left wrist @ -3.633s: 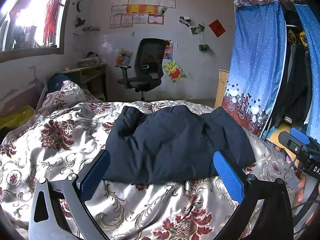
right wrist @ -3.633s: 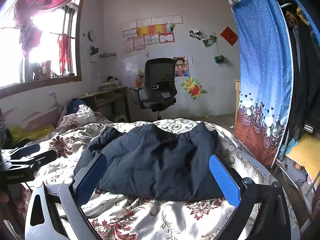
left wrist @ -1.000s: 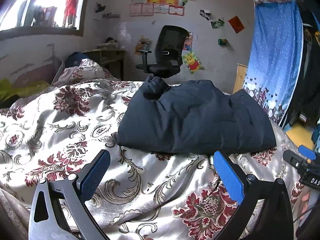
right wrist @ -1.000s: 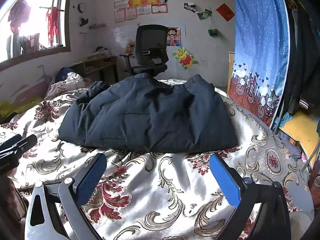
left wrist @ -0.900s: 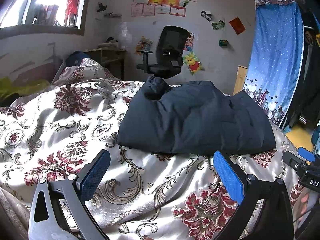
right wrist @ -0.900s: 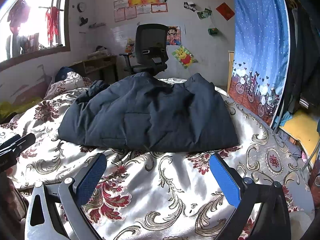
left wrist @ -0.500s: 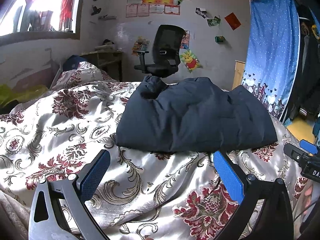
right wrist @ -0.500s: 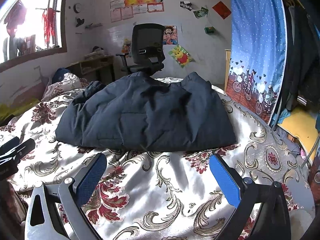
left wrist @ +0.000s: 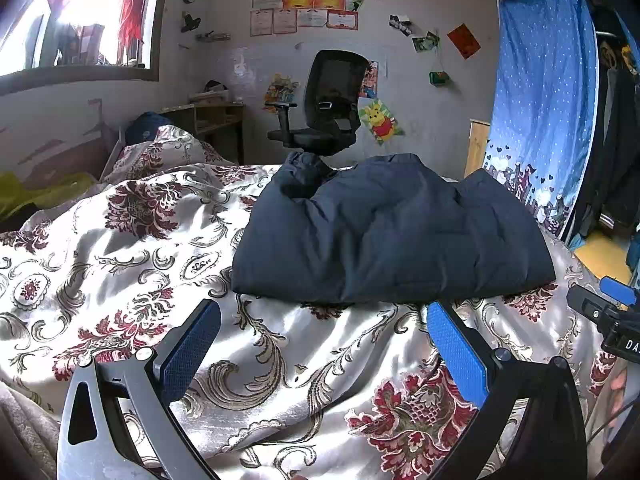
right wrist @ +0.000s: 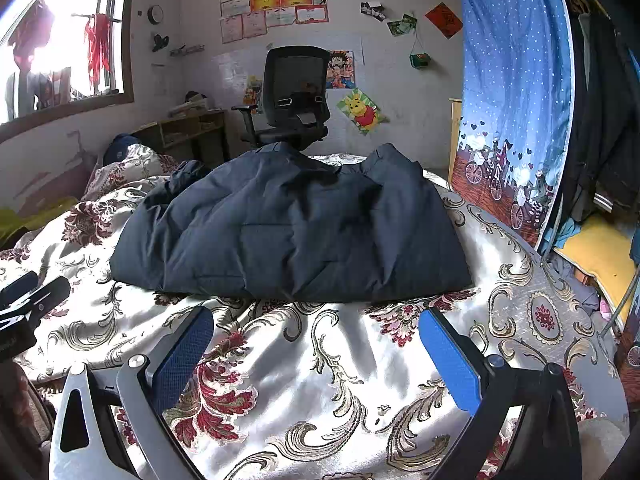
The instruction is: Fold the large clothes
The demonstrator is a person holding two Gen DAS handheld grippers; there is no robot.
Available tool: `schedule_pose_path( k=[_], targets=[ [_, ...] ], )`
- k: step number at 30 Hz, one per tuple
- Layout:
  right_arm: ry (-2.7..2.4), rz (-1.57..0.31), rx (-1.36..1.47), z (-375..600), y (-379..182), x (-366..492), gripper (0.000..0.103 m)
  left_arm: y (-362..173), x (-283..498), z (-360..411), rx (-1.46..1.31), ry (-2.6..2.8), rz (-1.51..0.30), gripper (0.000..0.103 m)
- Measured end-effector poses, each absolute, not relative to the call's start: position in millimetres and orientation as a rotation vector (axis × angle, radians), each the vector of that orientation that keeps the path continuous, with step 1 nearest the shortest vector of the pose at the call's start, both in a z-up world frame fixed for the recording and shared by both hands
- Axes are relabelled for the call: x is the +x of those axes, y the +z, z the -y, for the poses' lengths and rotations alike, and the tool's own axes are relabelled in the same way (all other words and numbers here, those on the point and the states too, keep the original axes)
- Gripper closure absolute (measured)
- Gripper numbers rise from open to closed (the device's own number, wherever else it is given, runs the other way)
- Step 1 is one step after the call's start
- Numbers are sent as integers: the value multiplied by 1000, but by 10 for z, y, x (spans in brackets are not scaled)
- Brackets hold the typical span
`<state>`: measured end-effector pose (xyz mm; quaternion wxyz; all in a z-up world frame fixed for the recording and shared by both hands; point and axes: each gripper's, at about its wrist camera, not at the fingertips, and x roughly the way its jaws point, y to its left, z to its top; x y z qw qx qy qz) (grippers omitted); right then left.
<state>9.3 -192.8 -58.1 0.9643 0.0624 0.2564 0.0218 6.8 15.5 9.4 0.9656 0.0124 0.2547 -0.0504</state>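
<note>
I held both tongs wide and empty above the near edge of the bed. My left gripper (left wrist: 324,344) and right gripper (right wrist: 316,344) hung over the floral bedspread (left wrist: 120,248), short of the dark navy jacket (left wrist: 392,232), which lay bunched mid-bed toward the far edge. An office chair (right wrist: 294,92) stood beyond it.
</note>
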Motion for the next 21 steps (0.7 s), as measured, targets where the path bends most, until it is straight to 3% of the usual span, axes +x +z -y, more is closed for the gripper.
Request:
schedule_pose_path(
  k=[21],
  targets=[
    [44,-509,126,1949,-580,75,0,99,54,-156,31,-103,-508,2]
  ],
)
